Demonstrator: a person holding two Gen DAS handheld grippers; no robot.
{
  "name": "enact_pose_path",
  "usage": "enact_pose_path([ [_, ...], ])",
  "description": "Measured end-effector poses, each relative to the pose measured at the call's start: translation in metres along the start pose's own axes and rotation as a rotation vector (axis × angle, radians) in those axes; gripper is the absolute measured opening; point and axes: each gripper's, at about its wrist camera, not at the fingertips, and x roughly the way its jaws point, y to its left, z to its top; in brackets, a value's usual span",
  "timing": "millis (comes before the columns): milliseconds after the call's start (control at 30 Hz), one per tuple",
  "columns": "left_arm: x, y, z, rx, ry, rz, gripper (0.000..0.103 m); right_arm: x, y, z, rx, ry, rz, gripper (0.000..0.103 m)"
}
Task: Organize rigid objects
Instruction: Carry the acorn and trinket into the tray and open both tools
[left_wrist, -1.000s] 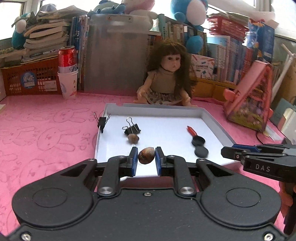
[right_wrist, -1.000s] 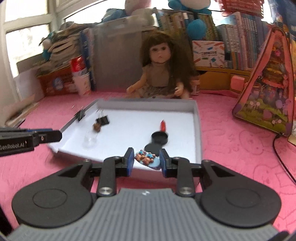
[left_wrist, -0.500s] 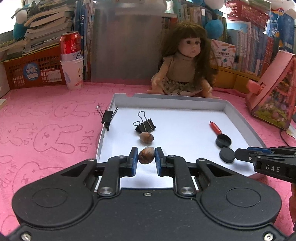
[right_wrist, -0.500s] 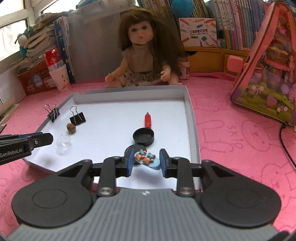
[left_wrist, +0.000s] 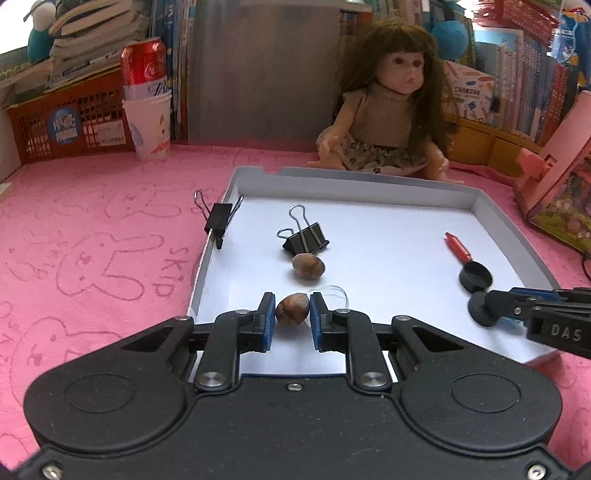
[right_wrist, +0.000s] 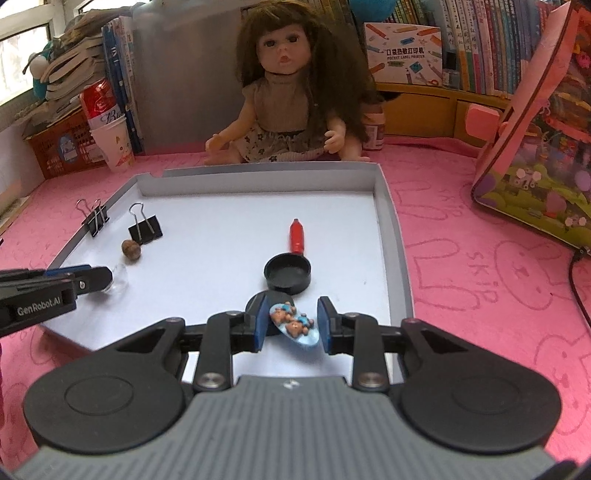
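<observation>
Now we hold a brown nut (left_wrist: 292, 309) clamped in our left gripper (left_wrist: 292, 314) over the white tray (left_wrist: 532, 254). Inside lie two binder clips (left_wrist: 306, 240), a second nut (left_wrist: 308, 266) and a toy frying pan (right_wrist: 288, 273). Our right gripper (right_wrist: 291, 323) grips a blue bear-print disc (right_wrist: 293, 323) above the tray's near edge.
</observation>
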Motion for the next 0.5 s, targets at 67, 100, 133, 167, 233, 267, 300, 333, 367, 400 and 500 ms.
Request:
enact_pose_path([
  [67, 0.004, 0.0, 0.001, 0.002, -0.008, 0.001, 0.019, 0.003, -0.002, 0.003, 0.014, 0.0, 0.0, 0.034],
  [100, 0.006, -0.001, 0.002, 0.007, -0.009, 0.006, 0.019, 0.004, -0.004, 0.004, 0.02, -0.001, -0.001, 0.034],
  [133, 0.007, -0.001, 0.003, 0.01, -0.01, 0.011, 0.019, 0.004, -0.004, 0.005, 0.024, -0.002, -0.003, 0.034],
  [167, 0.008, -0.002, 0.004, 0.011, -0.01, 0.012, 0.019, 0.004, -0.005, 0.005, 0.024, -0.004, -0.007, 0.034],
  [233, 0.009, -0.002, 0.006, 0.009, -0.006, 0.007, 0.019, 0.004, -0.005, 0.006, 0.017, -0.011, -0.006, 0.039],
  [267, 0.009, -0.001, 0.006, 0.006, -0.005, 0.003, 0.019, 0.003, -0.005, 0.006, 0.014, -0.014, -0.003, 0.039],
  [300, 0.008, -0.001, 0.006, 0.003, -0.004, -0.001, 0.019, 0.002, -0.006, 0.005, 0.013, -0.018, 0.005, 0.039],
  [333, 0.007, -0.001, 0.007, 0.001, -0.004, -0.001, 0.02, 0.001, -0.006, 0.005, 0.013, -0.023, 0.012, 0.047],
  [367, 0.006, -0.001, 0.007, 0.001, -0.006, 0.0, 0.021, -0.001, -0.006, 0.005, 0.013, -0.028, 0.016, 0.052],
  [400, 0.003, -0.001, 0.007, 0.004, -0.01, 0.002, 0.023, -0.002, -0.006, 0.005, 0.014, -0.034, 0.019, 0.054],
  [500, -0.007, -0.001, 0.006, 0.018, -0.022, 0.002, 0.039, -0.009, -0.006, 0.004, 0.014, -0.054, 0.028, 0.059],
])
